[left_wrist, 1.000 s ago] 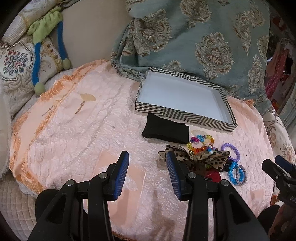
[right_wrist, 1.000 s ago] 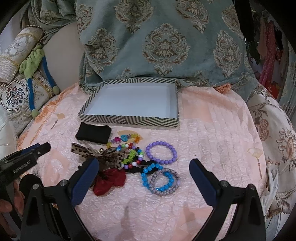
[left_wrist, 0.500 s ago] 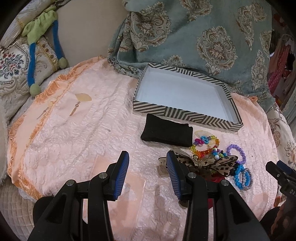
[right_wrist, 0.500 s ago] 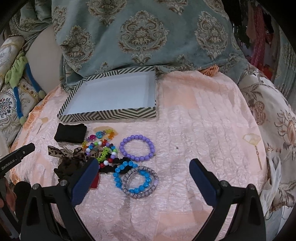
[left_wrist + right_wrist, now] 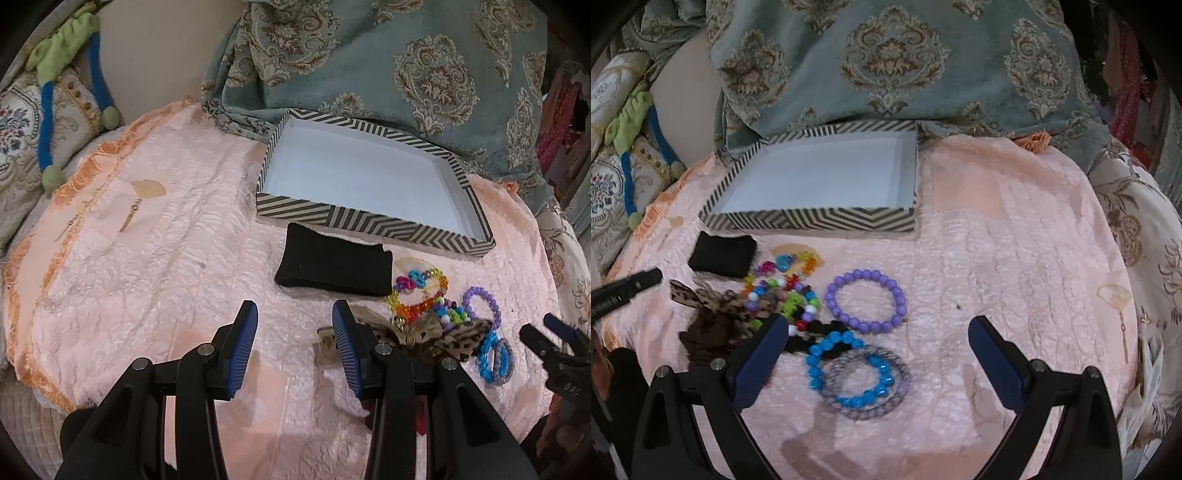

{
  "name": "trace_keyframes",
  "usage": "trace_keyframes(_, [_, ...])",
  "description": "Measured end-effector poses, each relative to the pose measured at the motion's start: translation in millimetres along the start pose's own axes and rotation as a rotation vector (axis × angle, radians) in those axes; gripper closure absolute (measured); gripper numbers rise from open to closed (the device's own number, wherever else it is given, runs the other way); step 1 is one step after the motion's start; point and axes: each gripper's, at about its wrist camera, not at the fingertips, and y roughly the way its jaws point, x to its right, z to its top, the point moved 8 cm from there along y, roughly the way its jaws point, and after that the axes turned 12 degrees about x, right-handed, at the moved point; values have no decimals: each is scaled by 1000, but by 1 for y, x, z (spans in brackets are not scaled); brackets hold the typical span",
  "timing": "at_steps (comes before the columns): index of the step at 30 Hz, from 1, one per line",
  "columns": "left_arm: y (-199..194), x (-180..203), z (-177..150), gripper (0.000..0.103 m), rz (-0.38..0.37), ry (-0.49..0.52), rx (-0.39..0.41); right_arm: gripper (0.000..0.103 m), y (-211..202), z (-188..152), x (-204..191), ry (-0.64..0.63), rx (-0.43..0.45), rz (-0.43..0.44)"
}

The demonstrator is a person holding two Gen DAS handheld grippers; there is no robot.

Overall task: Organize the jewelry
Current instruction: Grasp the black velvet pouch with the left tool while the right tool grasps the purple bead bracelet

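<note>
on the crinkled peach satin cloth, going left to right: a flat black fabric pouch lies just in front of the shallow zigzag-striped tray with its smooth pale floor. beside the pouch sit a leopard-print bow, a tangle of glossy multicolour beads, then a round purple bead bracelet and a blue bead bracelet overlapping a grey woven ring. the left gripper, ribbed blue pads parted narrowly, holds nothing above bare cloth. the right gripper is spread wide over the blue bracelet. white lettering on the left tool's tip is too blurred to read.
</note>
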Motion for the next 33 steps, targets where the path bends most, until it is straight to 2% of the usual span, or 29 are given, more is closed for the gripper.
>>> trace_keyframes(4, [15, 2, 8, 77, -48, -24, -18, 23, 18, -3, 8, 0, -35, 12])
trace_keyframes(7, [29, 5, 13, 77, -106, -63, -54, 26, 33, -3, 11, -4, -50, 30])
trace_keyframes(12, [59, 2, 18, 77, -125, -89, -95, 36, 58, -4, 11, -27, -84, 53])
trace_keyframes(15, [76, -1, 13, 77, -137, -122, -145, 46, 72, -7, 11, -37, -107, 71])
trace_keyframes(17, [87, 0, 9, 77, -155, -137, -172, 49, 76, -5, 10, -53, -81, 79])
trace_keyframes(18, [91, 1, 9, 77, -159, -136, -176, 58, 78, -4, 9, -59, -72, 83])
trace_keyframes(19, [95, 1, 8, 77, -161, -135, -180, 72, 79, -3, 9, -59, -67, 90])
trace_keyframes(20, [99, 1, 7, 77, -164, -140, -186, 77, 80, -1, 9, -56, -62, 95])
trace_keyframes(21, [101, 1, 7, 77, -175, -153, -187, 88, 81, 0, 10, -52, -59, 106])
trace_keyframes(23, [103, 0, 7, 81, -192, -171, -183, 94, 82, 2, 9, -40, -60, 121])
trace_keyframes(26, [99, 2, 7, 102, -199, -158, -169, 94, 72, 7, 4, -35, -36, 144])
trace_keyframes(33, [59, 6, 31, 103, -238, -144, -74, 94, 28, 42, -13, -59, 66, 187])
